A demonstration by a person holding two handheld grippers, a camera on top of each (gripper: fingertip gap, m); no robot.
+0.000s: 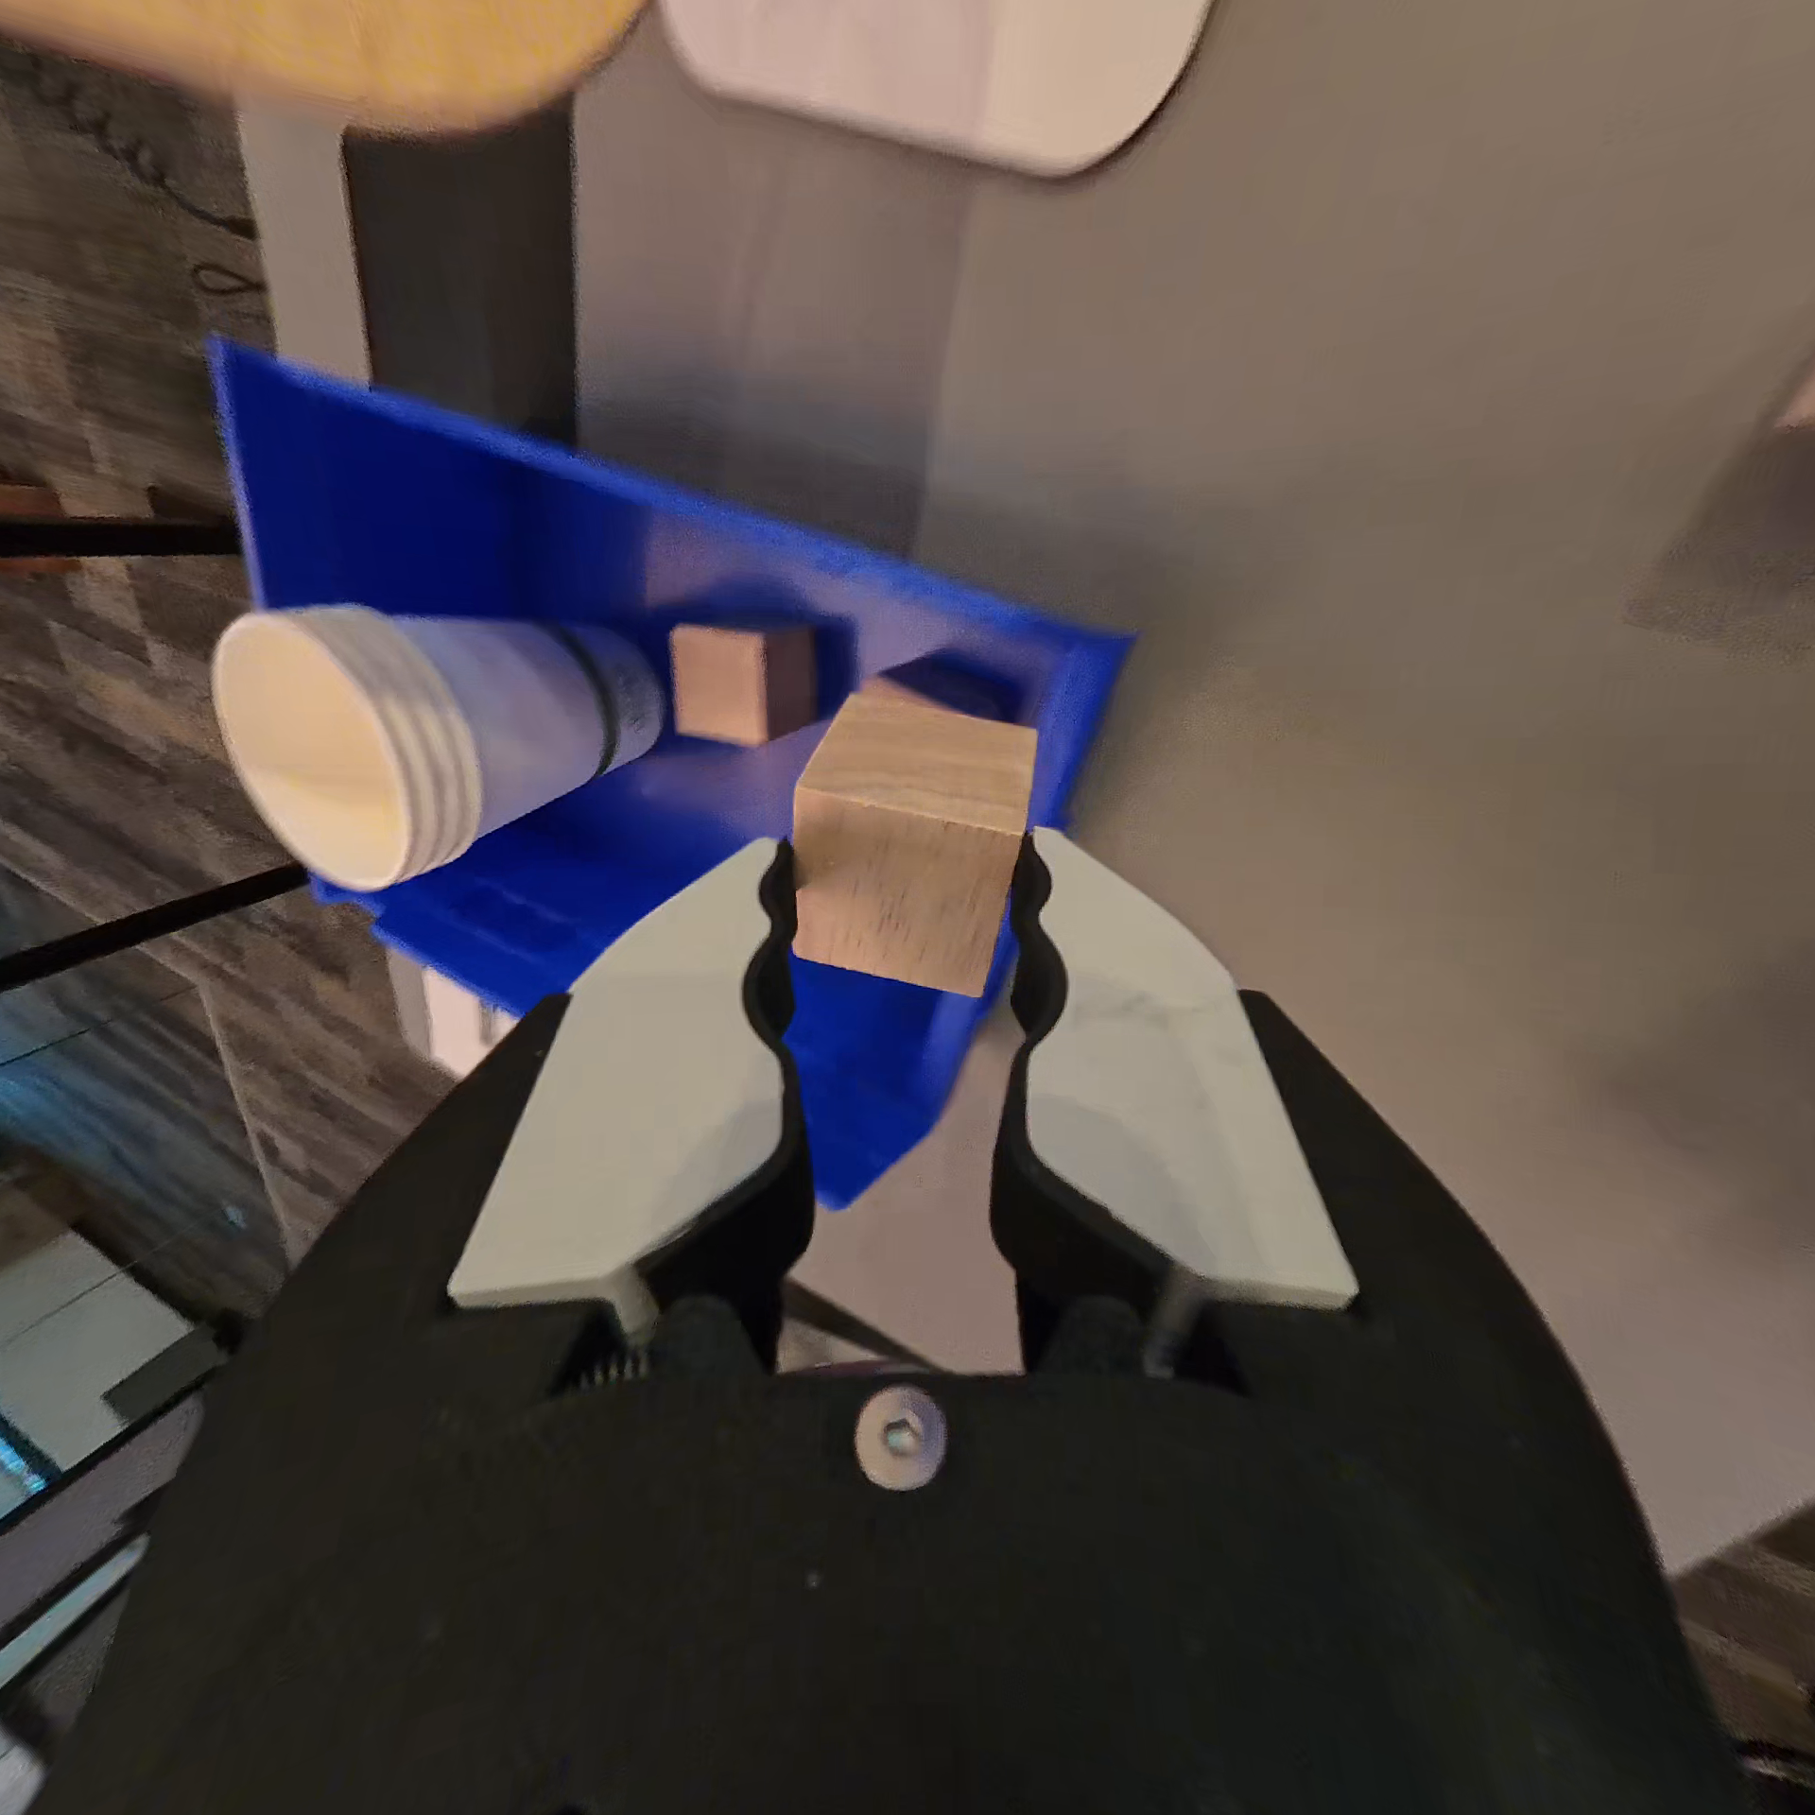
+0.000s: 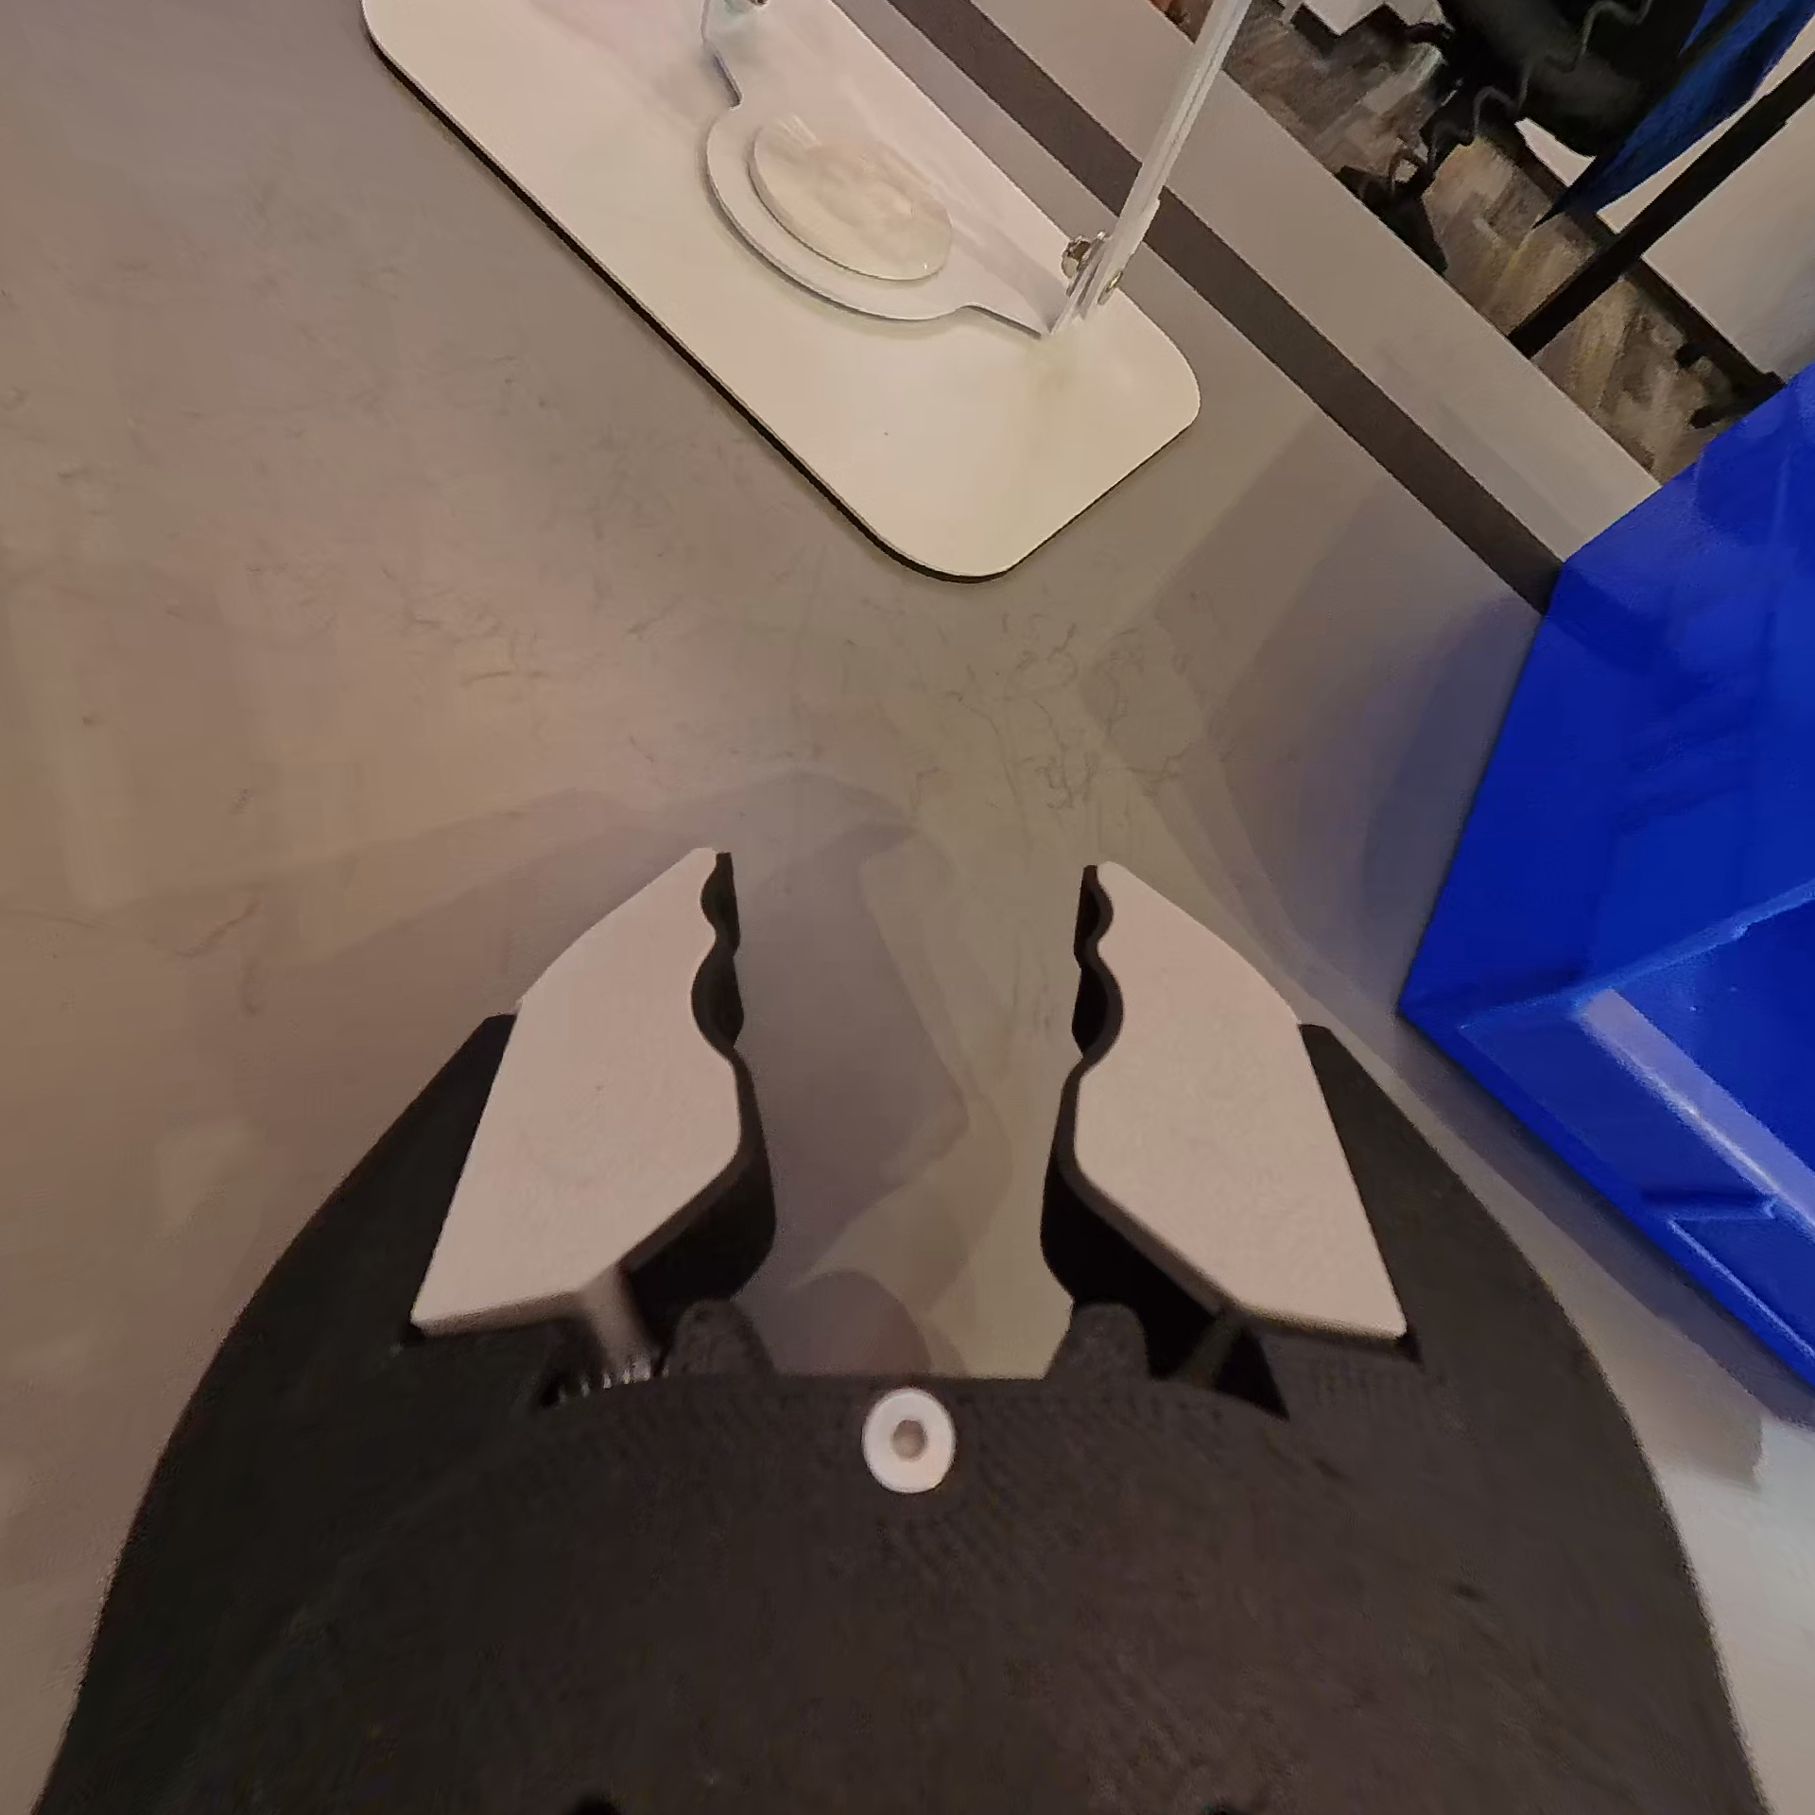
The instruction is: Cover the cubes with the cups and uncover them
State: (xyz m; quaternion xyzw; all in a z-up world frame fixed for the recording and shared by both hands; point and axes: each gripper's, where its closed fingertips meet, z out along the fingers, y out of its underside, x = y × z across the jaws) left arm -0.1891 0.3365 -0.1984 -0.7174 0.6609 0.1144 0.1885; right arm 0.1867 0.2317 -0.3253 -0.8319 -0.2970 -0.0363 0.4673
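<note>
In the left wrist view my left gripper (image 1: 904,845) is shut on a light wooden cube (image 1: 908,850) and holds it above a blue bin (image 1: 442,530). Inside the bin a stack of white paper cups (image 1: 393,737) lies on its side, mouth toward the camera. A second wooden cube (image 1: 742,687) sits beside the cups' base, and a dark blue cube (image 1: 948,687) lies behind the held one. In the right wrist view my right gripper (image 2: 904,869) is open and empty over the grey table (image 2: 344,589), with the blue bin (image 2: 1650,884) to its right.
A white flat stand base (image 2: 884,344) with a slim white post (image 2: 1139,206) sits on the table ahead of the right gripper; its edge also shows in the left wrist view (image 1: 933,79). The table edge runs behind the bin, with patterned floor (image 1: 98,687) beyond.
</note>
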